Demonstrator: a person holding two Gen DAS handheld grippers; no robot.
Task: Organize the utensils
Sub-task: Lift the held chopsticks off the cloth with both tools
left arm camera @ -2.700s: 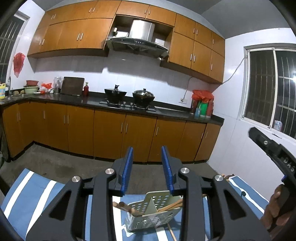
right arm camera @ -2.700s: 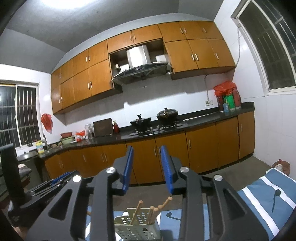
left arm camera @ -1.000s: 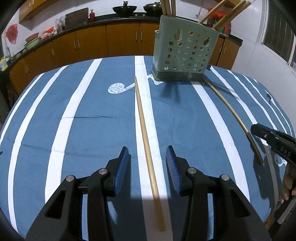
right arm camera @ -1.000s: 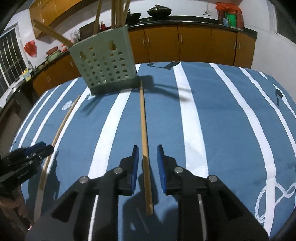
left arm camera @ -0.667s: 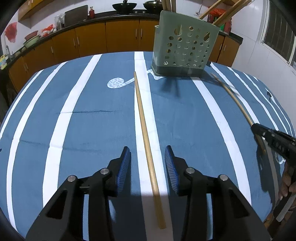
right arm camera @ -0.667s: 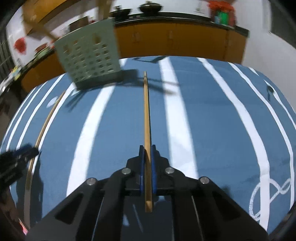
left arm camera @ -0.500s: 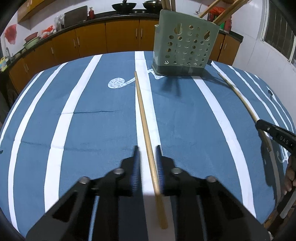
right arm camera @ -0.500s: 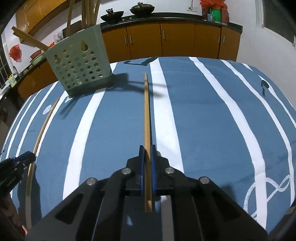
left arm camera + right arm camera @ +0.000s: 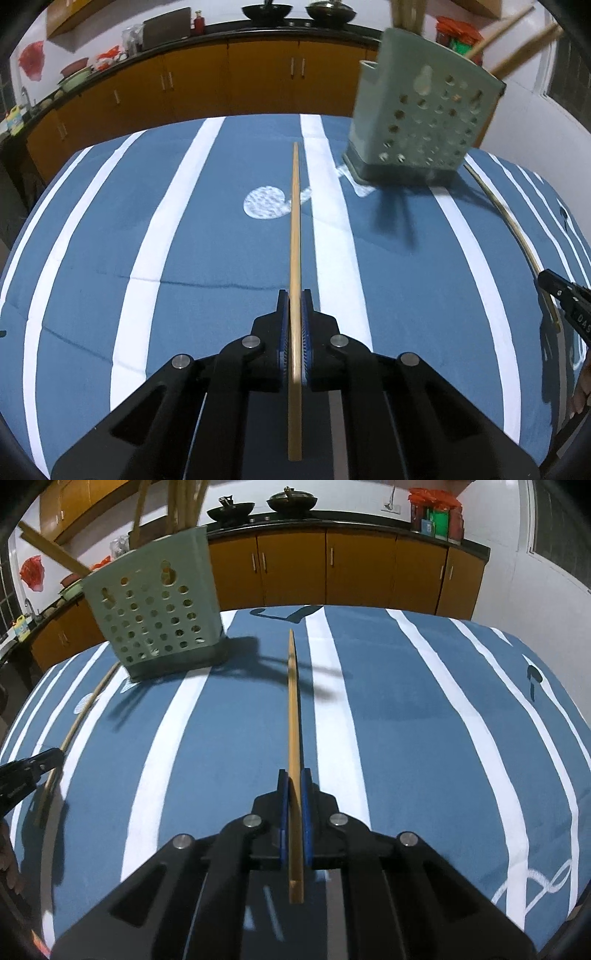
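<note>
Two chopsticks gripped: left claw [image 9: 294, 299] clamped on one chopstick [image 9: 295, 236], right claw [image 9: 294, 777] on another chopstick [image 9: 293, 716], near perforated green holder [image 9: 155, 605] on striped worktop [image 9: 406, 720].

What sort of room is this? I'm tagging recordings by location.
Most likely a home kitchen: wooden base cabinets under a dark countertop, two black woks on the hob, and a table with a blue striped cloth carrying a perforated green utensil holder of chopsticks.
</note>
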